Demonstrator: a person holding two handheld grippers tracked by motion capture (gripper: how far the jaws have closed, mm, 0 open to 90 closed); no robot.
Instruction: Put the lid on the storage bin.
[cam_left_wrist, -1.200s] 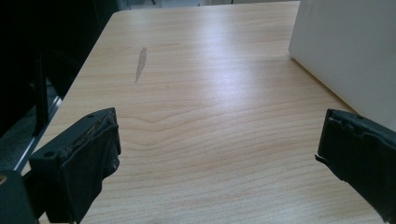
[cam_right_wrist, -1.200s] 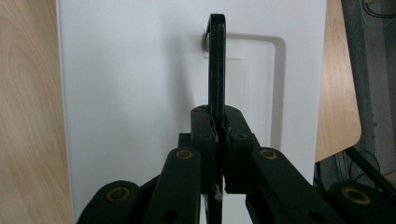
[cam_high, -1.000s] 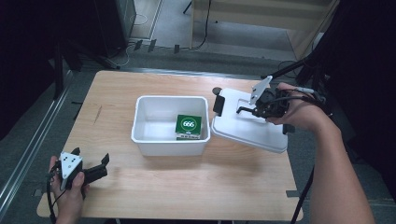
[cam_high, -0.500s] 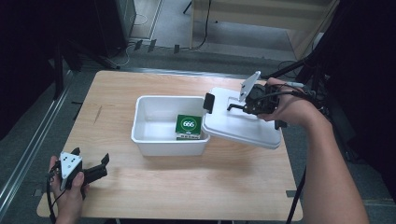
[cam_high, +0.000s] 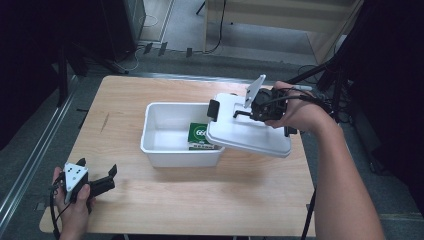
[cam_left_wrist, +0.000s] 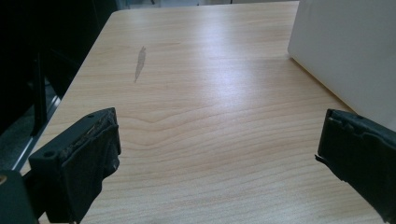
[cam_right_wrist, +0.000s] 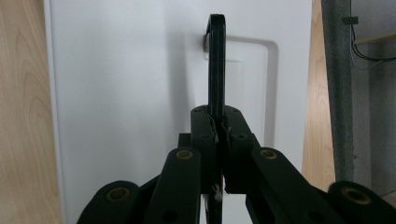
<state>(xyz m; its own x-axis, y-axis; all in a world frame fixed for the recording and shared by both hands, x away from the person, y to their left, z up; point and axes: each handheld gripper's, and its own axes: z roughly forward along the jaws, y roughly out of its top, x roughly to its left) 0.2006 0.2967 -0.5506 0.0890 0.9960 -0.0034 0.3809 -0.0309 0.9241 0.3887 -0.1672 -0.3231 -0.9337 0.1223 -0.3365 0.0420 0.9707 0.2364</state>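
Lid (cam_high: 250, 132) hung partly over the white bin (cam_high: 172, 145), the right gripper (cam_right_wrist: 216, 128) pinching its black handle (cam_right_wrist: 216, 60), probably to cover it; left gripper (cam_high: 102, 181) rested spread on the worktop (cam_high: 210, 190).

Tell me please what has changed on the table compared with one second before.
The right tool, shut on the black handle of the white lid, has carried the lid leftward from beside the white bin, so its left edge now overlaps the bin's right rim. The green box in the bin, the bin itself and the open left tool stayed as they were.
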